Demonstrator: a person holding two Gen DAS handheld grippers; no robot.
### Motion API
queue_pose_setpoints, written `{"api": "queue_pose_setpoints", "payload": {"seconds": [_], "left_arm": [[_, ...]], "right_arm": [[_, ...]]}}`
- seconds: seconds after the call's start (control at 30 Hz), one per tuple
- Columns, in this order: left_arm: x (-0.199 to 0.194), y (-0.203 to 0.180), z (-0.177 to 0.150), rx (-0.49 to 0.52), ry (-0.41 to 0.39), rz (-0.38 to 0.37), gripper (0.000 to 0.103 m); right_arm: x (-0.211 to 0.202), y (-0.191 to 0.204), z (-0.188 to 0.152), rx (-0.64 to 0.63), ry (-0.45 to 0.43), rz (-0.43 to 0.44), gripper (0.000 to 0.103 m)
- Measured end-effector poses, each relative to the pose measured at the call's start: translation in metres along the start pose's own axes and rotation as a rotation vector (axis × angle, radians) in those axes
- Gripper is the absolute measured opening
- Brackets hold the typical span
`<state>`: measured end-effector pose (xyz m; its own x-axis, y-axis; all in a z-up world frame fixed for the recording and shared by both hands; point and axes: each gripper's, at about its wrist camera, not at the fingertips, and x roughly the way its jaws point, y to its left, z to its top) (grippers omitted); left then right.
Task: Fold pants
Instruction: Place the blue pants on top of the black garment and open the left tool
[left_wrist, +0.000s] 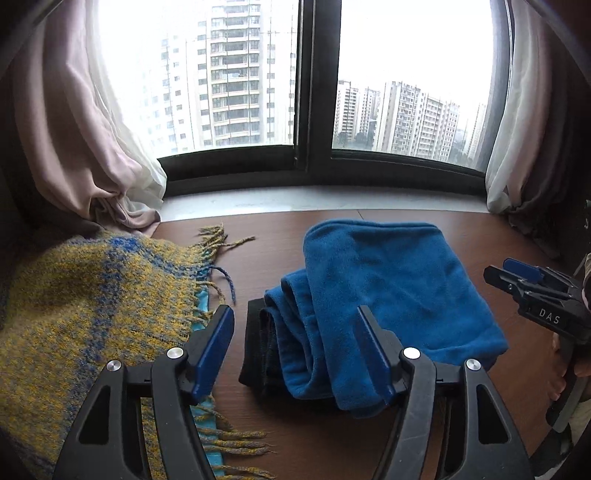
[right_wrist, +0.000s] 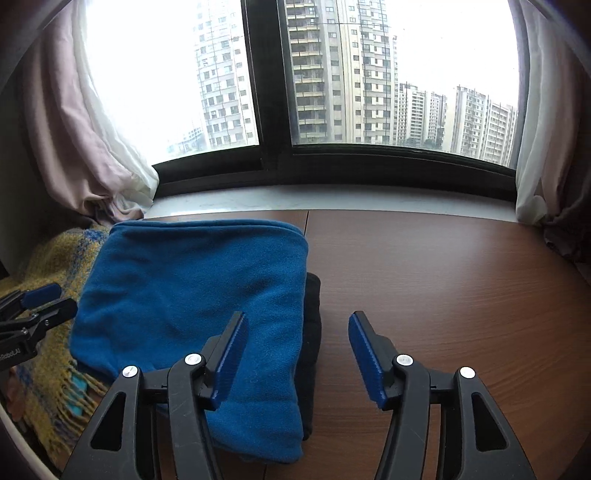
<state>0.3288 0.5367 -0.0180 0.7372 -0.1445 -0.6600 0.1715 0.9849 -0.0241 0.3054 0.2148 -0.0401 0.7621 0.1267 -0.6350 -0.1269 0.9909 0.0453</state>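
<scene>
Pants (left_wrist: 388, 291), folded into a compact blue bundle on the desk (right_wrist: 461, 288) beside a fringed scarf (left_wrist: 92, 295): your left gripper (left_wrist: 295, 350) and right gripper (right_wrist: 297, 356) hold their jaws spread and empty, which suggests you have let go.

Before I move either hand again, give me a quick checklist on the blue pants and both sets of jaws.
1. Left gripper free of cloth: ok, jaws open, nothing pinched, though they stand over the bundle's left edge.
2. Right gripper free of cloth: ok, jaws open, the left pad over the fleece without pressing it.
3. Blue pants folded into a compact stack: ok, layers doubled over on the wooden table.
4. Edges squared: not ok, rolled layers and a dark lining bulge out on the left side.
5. Clear of the yellow fringed scarf: ok, table shows between them.
6. Layers underneath lying flat: cannot tell, hidden.
</scene>
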Motion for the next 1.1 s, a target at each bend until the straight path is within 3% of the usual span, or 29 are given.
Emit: {"api": "queue_pose_setpoints", "payload": {"seconds": [0.13,0.17,0.23,0.3,0.33,0.4,0.57,0.97,1.1], "left_arm": [[0.015,-0.005,0.027,-0.035,-0.022,-0.025,0.063],[0.022,-0.006,0.031,-0.045,-0.012,-0.045,0.058],[0.039,-0.009,0.037,-0.058,0.027,-0.096,0.036],[0.055,-0.007,0.04,-0.071,0.072,-0.111,0.022],[0.063,-0.004,0.041,-0.08,0.097,-0.118,0.021],[0.072,0.003,0.041,-0.098,0.118,-0.13,0.02],[0.087,0.01,0.037,-0.096,0.151,-0.112,0.02],[0.104,0.011,0.031,-0.09,0.183,-0.105,0.022],[0.09,0.01,0.035,-0.099,0.149,-0.089,0.031]], "right_arm": [[0.003,0.006,0.022,-0.036,-0.041,0.039,0.057],[0.006,0.007,0.028,-0.035,-0.034,0.06,0.057],[0.018,0.008,0.038,-0.029,-0.005,0.089,0.055],[0.03,0.008,0.047,-0.034,0.036,0.128,0.039],[0.038,0.008,0.052,-0.035,0.065,0.136,0.038],[0.05,0.007,0.056,-0.029,0.089,0.158,0.028],[0.08,0.005,0.061,-0.007,0.18,0.158,0.018],[0.114,0.003,0.049,-0.01,0.267,0.149,0.018],[0.109,0.0,0.051,0.008,0.243,0.162,0.018]]}}
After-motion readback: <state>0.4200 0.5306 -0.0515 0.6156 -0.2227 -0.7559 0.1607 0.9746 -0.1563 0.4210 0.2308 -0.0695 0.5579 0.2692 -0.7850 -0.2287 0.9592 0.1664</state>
